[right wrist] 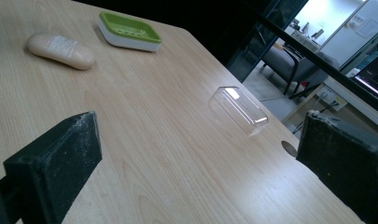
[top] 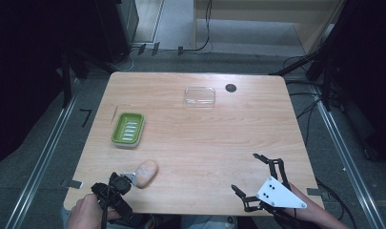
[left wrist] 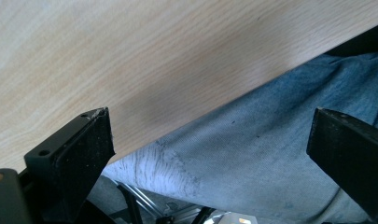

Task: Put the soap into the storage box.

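Note:
A peach soap bar (top: 146, 172) lies near the table's front left; it also appears far left in the right gripper view (right wrist: 60, 50). Behind it sits a green soap dish (top: 127, 129) (right wrist: 129, 30). A clear plastic lid (top: 199, 96) (right wrist: 238, 109) rests toward the back. My left gripper (top: 115, 190) (left wrist: 212, 119) hovers at the front edge just left of the soap, jaws wide apart and empty, looking down on the table edge. My right gripper (top: 245, 172) (right wrist: 200, 119) stands open and empty at the front right, aimed across the table.
A dark round hole (top: 230, 88) (right wrist: 289, 148) sits in the tabletop right of the lid. The wooden table (top: 205, 143) is bare in its middle. Blue jeans (left wrist: 270, 158) show below the front edge. Metal rails and cables run along the floor at both sides.

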The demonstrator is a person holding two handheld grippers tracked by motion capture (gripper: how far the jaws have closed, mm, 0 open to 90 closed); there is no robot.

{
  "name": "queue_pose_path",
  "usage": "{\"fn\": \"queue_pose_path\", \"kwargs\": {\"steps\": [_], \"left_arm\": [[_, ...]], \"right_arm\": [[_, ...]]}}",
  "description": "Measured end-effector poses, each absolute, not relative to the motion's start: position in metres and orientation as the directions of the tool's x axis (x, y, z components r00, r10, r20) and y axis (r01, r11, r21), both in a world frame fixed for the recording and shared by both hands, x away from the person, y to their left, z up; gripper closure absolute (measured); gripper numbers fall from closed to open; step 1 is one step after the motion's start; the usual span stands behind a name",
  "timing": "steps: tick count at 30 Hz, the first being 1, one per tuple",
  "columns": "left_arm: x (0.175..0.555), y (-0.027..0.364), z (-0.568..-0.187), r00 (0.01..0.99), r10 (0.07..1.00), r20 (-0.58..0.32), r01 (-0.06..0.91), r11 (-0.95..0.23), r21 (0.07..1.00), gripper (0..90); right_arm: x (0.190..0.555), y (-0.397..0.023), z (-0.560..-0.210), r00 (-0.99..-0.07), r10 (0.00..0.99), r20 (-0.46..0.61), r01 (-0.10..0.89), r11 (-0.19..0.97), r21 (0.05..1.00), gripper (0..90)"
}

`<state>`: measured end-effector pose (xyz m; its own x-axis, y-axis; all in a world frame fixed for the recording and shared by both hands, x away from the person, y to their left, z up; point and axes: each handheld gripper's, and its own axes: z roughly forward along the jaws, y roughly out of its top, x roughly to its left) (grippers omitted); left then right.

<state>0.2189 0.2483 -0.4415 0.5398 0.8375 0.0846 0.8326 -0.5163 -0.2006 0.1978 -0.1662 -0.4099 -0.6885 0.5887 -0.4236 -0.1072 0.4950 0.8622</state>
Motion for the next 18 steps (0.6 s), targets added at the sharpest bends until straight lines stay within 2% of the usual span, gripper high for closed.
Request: {"fn": "queue_pose_path", "kwargs": {"steps": [18], "left_arm": [[0.226, 0.237, -0.434, 0.569, 0.820, 0.066, 0.815, -0.551, -0.182, 0.8]], "right_arm": [[0.199, -0.165, -0.410, -0.692, 0.586, -0.422, -0.102, 0.499, 0.861, 0.0]]}}
